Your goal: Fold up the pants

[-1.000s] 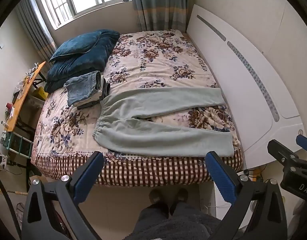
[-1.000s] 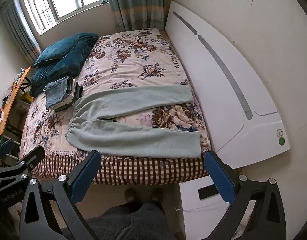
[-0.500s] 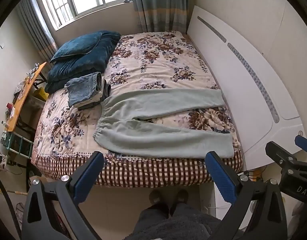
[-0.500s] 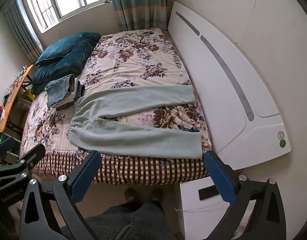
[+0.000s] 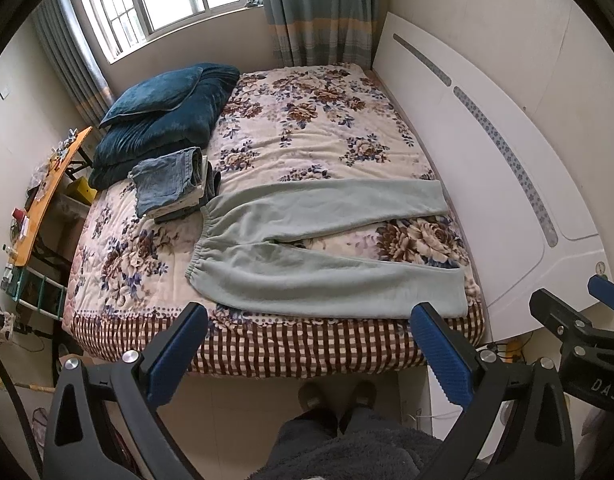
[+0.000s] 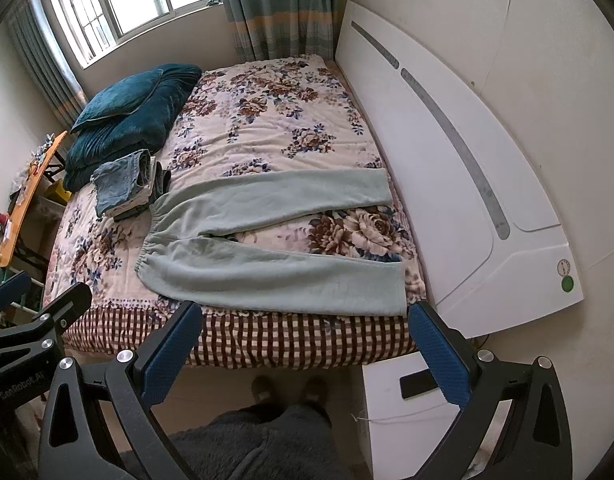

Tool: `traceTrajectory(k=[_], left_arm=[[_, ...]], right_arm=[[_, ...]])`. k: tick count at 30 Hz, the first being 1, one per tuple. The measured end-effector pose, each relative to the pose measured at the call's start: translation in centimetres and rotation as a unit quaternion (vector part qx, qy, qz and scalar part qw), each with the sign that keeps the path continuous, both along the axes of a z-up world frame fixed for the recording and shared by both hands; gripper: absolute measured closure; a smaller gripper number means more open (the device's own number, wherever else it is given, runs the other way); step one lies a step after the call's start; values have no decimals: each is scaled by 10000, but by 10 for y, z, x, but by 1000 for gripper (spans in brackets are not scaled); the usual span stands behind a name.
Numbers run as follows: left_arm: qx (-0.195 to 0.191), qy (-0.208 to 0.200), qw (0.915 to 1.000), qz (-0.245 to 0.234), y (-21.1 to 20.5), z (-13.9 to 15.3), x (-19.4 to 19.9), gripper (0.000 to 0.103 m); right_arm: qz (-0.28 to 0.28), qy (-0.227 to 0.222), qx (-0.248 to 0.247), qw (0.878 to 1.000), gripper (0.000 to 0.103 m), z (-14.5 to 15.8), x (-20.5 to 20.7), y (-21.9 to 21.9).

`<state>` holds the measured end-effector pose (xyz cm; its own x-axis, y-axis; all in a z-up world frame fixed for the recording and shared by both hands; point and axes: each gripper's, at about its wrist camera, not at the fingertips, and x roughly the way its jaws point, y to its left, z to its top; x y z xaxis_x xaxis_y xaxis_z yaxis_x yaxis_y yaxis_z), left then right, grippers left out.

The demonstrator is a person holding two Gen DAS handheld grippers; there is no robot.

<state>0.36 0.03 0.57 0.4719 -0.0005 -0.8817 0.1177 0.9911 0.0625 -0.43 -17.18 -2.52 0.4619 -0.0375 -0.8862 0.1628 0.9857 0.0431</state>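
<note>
- Left wrist view showed pale green pants (image 5: 323, 248) spread flat on the bed (image 5: 315, 128), legs apart.
- Left hand-held gripper (image 5: 307, 344) and right hand-held gripper (image 6: 303, 340) were both released, empty.

You hold the left gripper (image 5: 307, 328) and right gripper (image 6: 305, 324) side by side, both wide apart, holding nothing.

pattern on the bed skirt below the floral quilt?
Brown-and-white check on the bed skirt, clearest in the right wrist view.
</note>
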Motion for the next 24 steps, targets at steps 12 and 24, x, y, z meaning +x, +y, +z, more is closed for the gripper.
traceTrajectory(k=[12,24], left_arm=[[41,-34,10000,-31,-6,0,2,0],[28,-65,10000,-3,-7,1,3,0]], right_arm=[[51,-6,-6,10000,0,3,-2,4],[46,-22,-15,10000,0,5,-2,7]])
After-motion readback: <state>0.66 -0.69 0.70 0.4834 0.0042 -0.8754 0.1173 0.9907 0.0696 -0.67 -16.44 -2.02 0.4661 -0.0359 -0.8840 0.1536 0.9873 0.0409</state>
